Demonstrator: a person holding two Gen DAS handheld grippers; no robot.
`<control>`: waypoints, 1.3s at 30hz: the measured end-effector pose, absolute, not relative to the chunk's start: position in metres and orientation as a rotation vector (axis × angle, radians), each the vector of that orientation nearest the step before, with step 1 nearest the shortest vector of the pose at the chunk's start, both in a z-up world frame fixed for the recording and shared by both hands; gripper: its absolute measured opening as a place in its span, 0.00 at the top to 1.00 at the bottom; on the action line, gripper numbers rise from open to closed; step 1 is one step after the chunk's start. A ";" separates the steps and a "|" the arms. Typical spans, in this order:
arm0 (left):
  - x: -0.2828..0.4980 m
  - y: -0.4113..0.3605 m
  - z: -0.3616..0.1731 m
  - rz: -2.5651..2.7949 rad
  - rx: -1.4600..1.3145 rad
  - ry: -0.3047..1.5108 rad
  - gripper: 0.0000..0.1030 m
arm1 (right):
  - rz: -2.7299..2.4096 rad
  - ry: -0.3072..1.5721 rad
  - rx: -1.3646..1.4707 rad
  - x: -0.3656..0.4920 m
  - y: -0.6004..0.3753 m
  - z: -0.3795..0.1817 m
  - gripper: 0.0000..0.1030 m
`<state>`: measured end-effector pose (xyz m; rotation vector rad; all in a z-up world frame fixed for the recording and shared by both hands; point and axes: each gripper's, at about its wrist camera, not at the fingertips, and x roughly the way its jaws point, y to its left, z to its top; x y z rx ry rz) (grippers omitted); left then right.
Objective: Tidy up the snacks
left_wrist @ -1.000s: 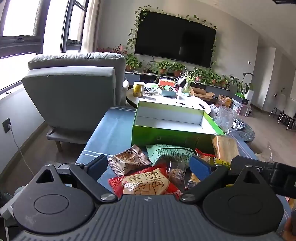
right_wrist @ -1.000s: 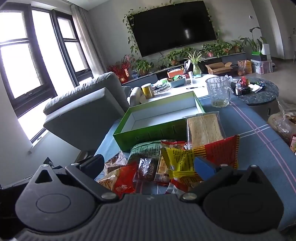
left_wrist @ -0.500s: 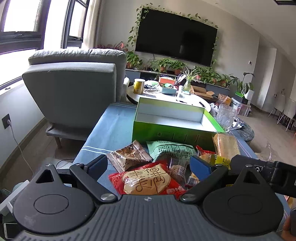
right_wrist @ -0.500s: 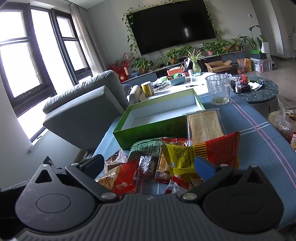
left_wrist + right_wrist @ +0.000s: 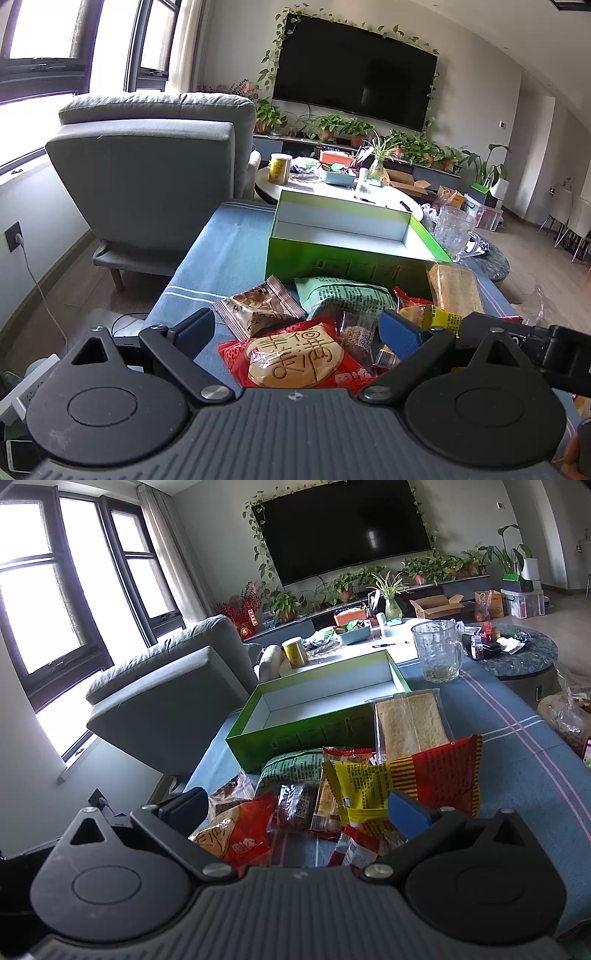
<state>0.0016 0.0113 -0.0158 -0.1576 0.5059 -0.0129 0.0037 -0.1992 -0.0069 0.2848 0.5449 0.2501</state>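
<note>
Snack packets (image 5: 332, 325) lie heaped on the blue tablecloth (image 5: 229, 258), in front of the empty green box (image 5: 347, 254). Left claw (image 5: 295, 328): fingers spread, above the red wafer packet (image 5: 295, 354), gripping nothing. Right claw (image 5: 295, 805): fingers spread over the heap, the yellow-and-red packet (image 5: 402, 779) just beyond its right finger.

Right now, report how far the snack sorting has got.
Done: nothing visible; the open green cardboard box shows only its bare white floor. In hand: nothing; the left gripper and right gripper both hover open above the heap. Left: all of it, including the red round-biscuit packet, the brown cookie wrapper, the pale green printed pouch, the yellow-and-red bag and the clear-wrapped toast slices.
</note>
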 end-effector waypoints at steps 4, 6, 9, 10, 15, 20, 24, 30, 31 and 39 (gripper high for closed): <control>0.002 0.011 -0.017 -0.013 -0.158 0.508 0.07 | 0.257 0.561 0.303 0.005 -0.201 -0.009 0.31; 0.003 0.010 -0.017 -0.011 -0.156 0.509 0.07 | 0.257 0.563 0.303 0.005 -0.201 -0.009 0.31; 0.003 0.010 -0.018 -0.013 -0.158 0.512 0.07 | 0.255 0.564 0.300 0.005 -0.201 -0.009 0.31; 0.003 0.010 -0.018 -0.013 -0.158 0.512 0.07 | 0.256 0.563 0.301 0.005 -0.201 -0.009 0.31; 0.002 0.010 -0.018 -0.017 -0.158 0.513 0.07 | 0.248 0.560 0.293 0.005 -0.200 -0.010 0.31; 0.003 0.011 -0.019 -0.018 -0.159 0.518 0.07 | 0.243 0.566 0.295 0.006 -0.200 -0.011 0.31; 0.003 0.012 -0.019 -0.014 -0.162 0.519 0.07 | 0.243 0.568 0.292 0.006 -0.199 -0.011 0.31; 0.004 0.011 -0.019 -0.010 -0.165 0.520 0.07 | 0.244 0.572 0.292 0.006 -0.199 -0.011 0.31; 0.004 0.011 -0.019 -0.009 -0.164 0.520 0.07 | 0.244 0.572 0.292 0.006 -0.199 -0.011 0.31; 0.004 0.012 -0.019 -0.010 -0.167 0.520 0.07 | 0.244 0.573 0.292 0.006 -0.199 -0.012 0.31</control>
